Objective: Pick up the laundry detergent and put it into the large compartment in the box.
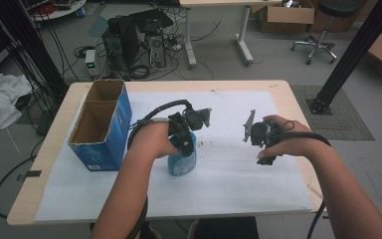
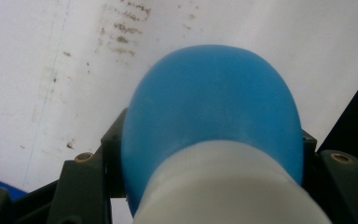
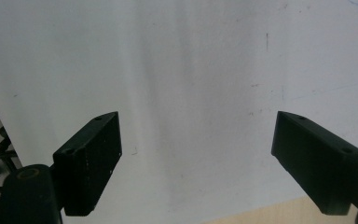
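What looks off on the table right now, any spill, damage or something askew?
Only one oddity: brownish specks and smears stain the white sheet beyond the blue bottle, like dried marks rather than a fresh spill. The bottle stands upright in the left gripper, the blue box sits square, and the right gripper hangs open.

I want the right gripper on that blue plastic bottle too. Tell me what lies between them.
Nothing visible does. Bare white paper lies between the open right gripper and the blue plastic bottle, which the left gripper clamps.
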Action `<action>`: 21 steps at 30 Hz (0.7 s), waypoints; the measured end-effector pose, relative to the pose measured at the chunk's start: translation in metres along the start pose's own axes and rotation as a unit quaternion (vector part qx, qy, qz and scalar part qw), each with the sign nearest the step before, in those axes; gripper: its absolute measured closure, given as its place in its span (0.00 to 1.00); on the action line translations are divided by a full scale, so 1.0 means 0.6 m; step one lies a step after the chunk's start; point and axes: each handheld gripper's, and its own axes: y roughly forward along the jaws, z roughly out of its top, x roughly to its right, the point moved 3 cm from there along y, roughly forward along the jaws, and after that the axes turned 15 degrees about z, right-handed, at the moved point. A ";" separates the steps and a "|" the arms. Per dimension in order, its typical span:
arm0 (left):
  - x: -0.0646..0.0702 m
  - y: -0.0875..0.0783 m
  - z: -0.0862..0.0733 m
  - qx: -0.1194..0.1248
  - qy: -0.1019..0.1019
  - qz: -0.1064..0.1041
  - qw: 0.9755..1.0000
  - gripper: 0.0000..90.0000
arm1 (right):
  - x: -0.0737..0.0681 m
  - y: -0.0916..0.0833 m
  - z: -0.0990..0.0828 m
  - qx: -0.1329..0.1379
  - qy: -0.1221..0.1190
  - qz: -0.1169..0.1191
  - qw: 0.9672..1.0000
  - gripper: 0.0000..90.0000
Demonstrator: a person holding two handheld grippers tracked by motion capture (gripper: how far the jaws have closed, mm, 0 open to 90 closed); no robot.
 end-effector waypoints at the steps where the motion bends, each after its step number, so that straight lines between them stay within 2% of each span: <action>1: -0.001 0.000 0.000 0.000 0.000 -0.001 1.000 0.43 | 0.000 0.000 0.000 -0.001 0.000 0.000 1.000 0.18; 11: 0.000 -0.001 0.002 -0.010 -0.004 -0.005 1.000 0.44 | 0.000 0.000 0.001 0.001 0.001 0.000 1.000 0.18; 16: -0.003 -0.002 -0.003 -0.021 -0.017 -0.021 0.999 0.44 | -0.002 -0.003 0.001 0.000 0.002 -0.001 1.000 0.18; 21: -0.005 -0.017 -0.008 -0.025 -0.030 -0.021 0.999 0.44 | -0.004 -0.006 -0.002 0.001 0.003 -0.003 1.000 0.18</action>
